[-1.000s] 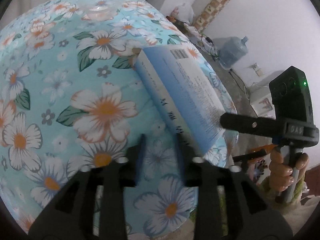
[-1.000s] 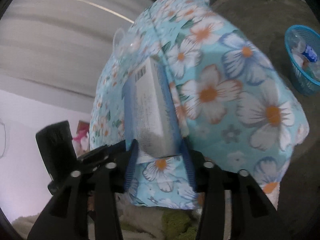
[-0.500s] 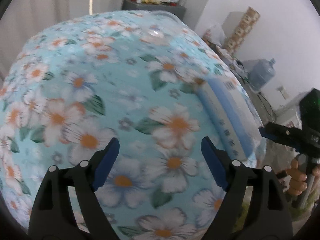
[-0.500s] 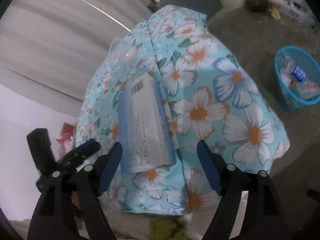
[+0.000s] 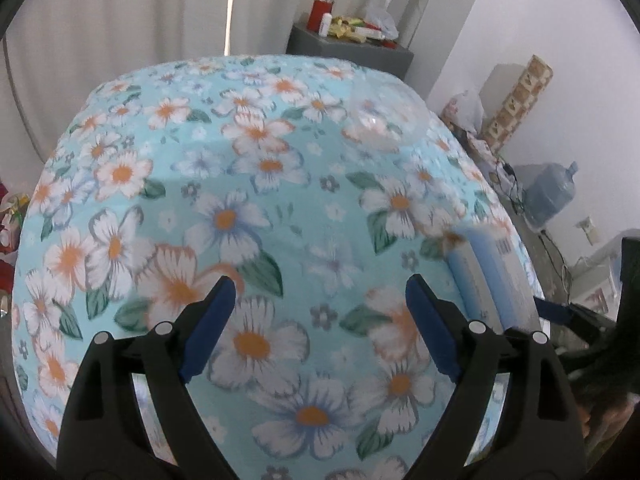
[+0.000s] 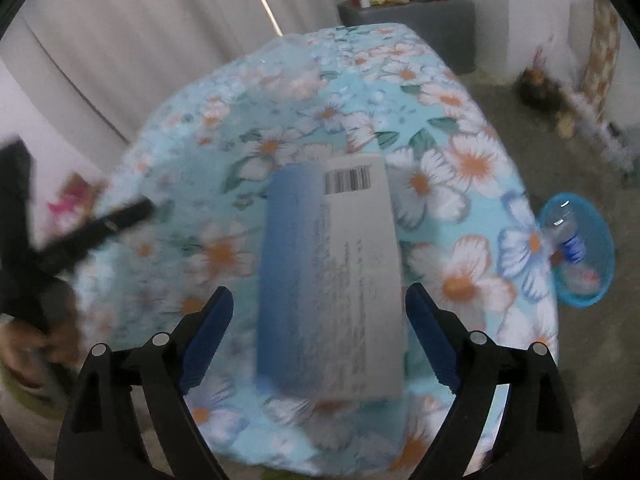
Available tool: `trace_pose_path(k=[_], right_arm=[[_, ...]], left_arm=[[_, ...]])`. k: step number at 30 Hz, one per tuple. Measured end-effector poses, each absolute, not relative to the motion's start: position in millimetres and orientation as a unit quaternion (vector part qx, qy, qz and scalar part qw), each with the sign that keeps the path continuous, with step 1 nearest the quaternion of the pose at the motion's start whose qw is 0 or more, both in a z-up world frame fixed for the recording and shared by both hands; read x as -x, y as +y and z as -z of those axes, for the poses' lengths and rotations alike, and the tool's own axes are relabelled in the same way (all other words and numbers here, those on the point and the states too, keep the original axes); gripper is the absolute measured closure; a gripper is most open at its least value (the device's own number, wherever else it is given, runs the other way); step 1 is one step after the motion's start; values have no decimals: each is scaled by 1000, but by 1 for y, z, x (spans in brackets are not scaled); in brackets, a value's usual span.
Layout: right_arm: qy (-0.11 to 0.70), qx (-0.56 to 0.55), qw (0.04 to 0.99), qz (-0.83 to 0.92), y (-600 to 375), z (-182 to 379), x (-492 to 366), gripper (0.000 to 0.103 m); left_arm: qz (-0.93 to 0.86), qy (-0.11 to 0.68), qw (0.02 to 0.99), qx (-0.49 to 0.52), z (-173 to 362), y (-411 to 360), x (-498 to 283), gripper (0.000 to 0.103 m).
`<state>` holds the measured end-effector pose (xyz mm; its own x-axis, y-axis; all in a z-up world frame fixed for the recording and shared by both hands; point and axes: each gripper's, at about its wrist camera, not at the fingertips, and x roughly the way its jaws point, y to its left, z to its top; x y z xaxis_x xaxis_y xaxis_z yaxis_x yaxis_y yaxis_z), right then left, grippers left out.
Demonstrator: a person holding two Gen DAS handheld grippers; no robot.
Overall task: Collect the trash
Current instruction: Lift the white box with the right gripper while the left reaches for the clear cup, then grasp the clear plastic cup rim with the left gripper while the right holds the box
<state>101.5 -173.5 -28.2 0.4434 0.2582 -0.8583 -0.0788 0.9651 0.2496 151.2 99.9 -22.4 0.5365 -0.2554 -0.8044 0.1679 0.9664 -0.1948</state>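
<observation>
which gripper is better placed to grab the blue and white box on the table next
Right. The right gripper is opening around the blue and white cardboard box, lined up. The left gripper faces bare floral tablecloth, box off to its side.

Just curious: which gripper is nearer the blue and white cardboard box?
Right. The right gripper frames the blue and white cardboard box, jaws opening; the left gripper sits beside it, opening over bare cloth.

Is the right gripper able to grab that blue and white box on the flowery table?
Probably yes. The right gripper is opening, and the box lies flat on the tablecloth just ahead between its fingers, with nothing on top or in the way.
</observation>
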Motion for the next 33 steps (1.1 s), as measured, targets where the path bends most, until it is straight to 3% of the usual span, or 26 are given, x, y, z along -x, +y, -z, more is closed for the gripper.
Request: trace_pose_path(k=[5,9,12,20,22,25,33], right_arm=[[522,-57,846,-89,-170,38,-107,19],[526,-91,839,-106,-182,42,-108,32],[521,-101,841,-107,-188,42,-106,32],[513,-140,840,-106,-209,45,-102,33],[511,-146,841,-106,-213,45,-100,33],[507,-151,842,-105,-217,47,-98,33],[502,-175,840,-105,-228,47,-92,33]], left_arm=[[126,447,882,83,14,95,-186,21],[150,456,865,143,17,86,-225,21],[167,474,844,188,28,75,-261,24],[115,533,790,282,78,65,-319,56],[112,524,793,290,79,65,-320,76],[127,516,792,299,78,64,-318,94],[155,479,839,204,33,67,-283,99]])
